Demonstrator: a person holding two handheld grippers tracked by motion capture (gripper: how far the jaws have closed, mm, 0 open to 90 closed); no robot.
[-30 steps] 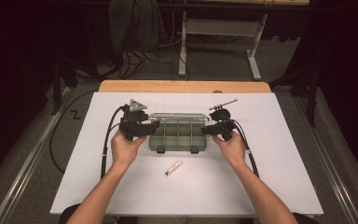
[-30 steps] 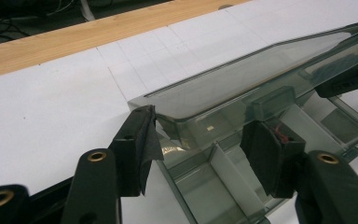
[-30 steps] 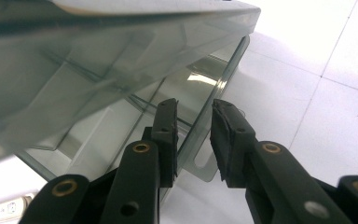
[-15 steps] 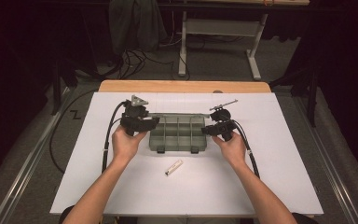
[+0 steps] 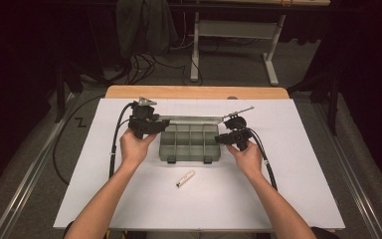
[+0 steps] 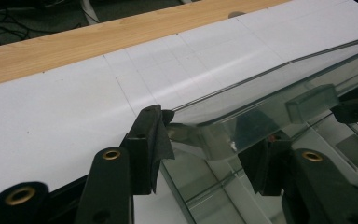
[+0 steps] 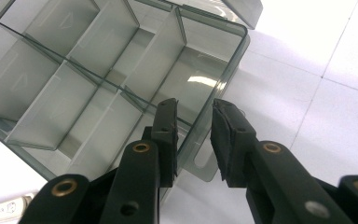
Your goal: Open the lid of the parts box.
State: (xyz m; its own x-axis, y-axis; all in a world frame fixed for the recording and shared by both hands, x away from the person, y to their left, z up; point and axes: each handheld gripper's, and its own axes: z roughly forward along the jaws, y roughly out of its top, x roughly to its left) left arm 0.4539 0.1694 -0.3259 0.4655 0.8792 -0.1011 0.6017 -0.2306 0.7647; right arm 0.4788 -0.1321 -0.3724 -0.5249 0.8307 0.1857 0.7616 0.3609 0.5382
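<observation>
A clear grey compartment box (image 5: 189,144) lies open at mid-table, its lid (image 5: 194,119) tilted up behind it. My left gripper (image 5: 160,126) is at the lid's left corner. In the left gripper view the lid's corner (image 6: 242,116) lies between the jaws, which have just been closing. One pad (image 6: 158,135) touches the corner's edge. My right gripper (image 5: 222,138) straddles the box's right wall (image 7: 214,84), one finger (image 7: 165,126) inside a compartment, the other outside by the latch tab (image 7: 204,168). Its jaws stand apart from the wall.
A small white tube (image 5: 185,178) lies on the white sheet (image 5: 303,164) in front of the box. Beyond the sheet runs the table's wooden far edge (image 5: 194,92). Cables trail from both grippers toward the person.
The left gripper has edged slightly farther from the person at the lid's left corner. The right hand, box and white tube stay where they were.
</observation>
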